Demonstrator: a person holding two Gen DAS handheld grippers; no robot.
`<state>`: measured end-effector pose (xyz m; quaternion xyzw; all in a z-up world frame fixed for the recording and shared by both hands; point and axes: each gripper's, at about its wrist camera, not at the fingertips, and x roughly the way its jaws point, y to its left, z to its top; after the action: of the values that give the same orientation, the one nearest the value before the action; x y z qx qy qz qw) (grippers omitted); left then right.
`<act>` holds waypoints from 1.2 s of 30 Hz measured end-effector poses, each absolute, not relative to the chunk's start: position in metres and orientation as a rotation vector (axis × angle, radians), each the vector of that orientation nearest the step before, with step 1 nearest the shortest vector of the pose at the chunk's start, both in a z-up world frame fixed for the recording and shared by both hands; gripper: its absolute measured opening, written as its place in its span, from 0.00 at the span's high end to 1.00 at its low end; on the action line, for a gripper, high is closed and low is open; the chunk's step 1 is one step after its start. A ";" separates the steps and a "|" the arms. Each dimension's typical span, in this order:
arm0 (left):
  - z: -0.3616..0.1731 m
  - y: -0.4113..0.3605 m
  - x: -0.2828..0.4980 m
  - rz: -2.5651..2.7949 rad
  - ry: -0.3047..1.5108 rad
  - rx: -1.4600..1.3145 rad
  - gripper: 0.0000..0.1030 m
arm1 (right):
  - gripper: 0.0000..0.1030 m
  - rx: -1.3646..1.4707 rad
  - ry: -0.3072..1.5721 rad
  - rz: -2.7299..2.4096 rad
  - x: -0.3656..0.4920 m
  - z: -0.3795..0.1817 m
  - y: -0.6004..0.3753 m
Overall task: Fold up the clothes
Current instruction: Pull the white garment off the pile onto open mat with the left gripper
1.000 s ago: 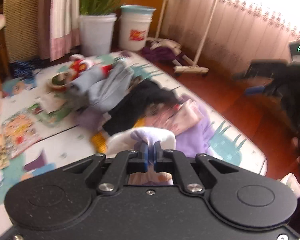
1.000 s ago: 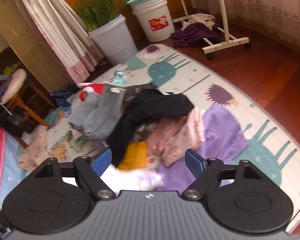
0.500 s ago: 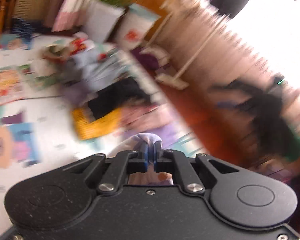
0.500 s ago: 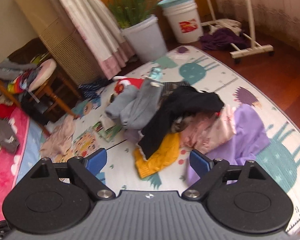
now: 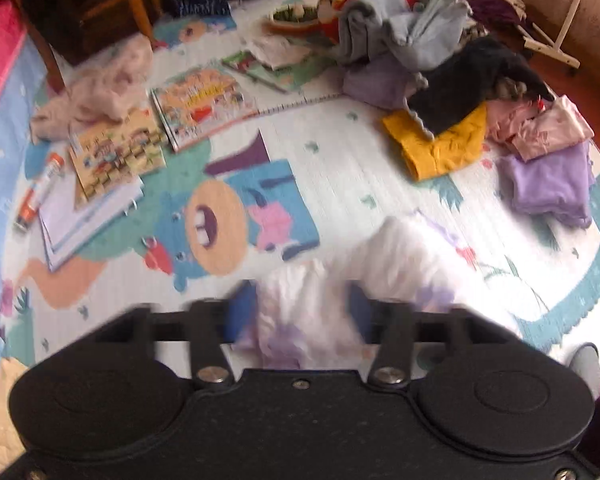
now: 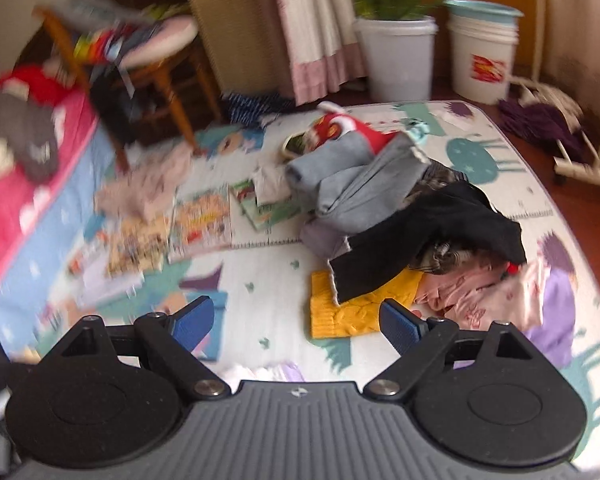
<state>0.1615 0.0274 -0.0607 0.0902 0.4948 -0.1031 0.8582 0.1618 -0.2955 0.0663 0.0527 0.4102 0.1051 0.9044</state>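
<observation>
A white and lilac garment lies on the printed play mat, blurred, between the spread jaws of my left gripper, which is open. A sliver of it shows at the bottom of the right wrist view. My right gripper is open and empty above the mat. A pile of clothes sits at the far right: grey, black, yellow, pink and purple pieces.
Picture books and a pen lie at the mat's left. A beige garment lies near a wooden chair. A plant pot, a bucket and a drying-rack base stand beyond the mat. A bed edge is left.
My left gripper has opened and let go of the white and lilac garment, which now lies on the mat. Both views have swung left and down.
</observation>
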 end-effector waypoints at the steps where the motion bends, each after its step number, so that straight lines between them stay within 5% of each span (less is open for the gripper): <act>1: -0.056 0.028 0.161 -0.221 1.034 0.189 0.45 | 0.14 0.096 0.855 0.231 0.161 0.068 -0.285; 12: -0.038 0.038 0.161 -0.383 0.956 0.394 0.38 | 0.15 -0.180 0.924 0.389 0.144 0.027 -0.225; 22: -0.120 0.056 0.144 -0.592 0.950 0.511 0.36 | 0.16 -0.439 0.973 0.573 0.098 -0.022 -0.158; 26: -0.141 0.060 0.136 -0.634 0.967 0.552 0.36 | 0.24 -0.526 1.005 0.596 0.090 -0.049 -0.151; 36: -0.188 0.072 0.121 -0.694 0.993 0.628 0.36 | 0.17 -0.744 1.081 0.652 0.069 -0.117 -0.133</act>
<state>0.1209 0.0724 -0.1881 0.2903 0.4590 -0.3208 0.7760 0.0693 -0.1329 -0.1168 -0.3397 0.4933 0.2977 0.7434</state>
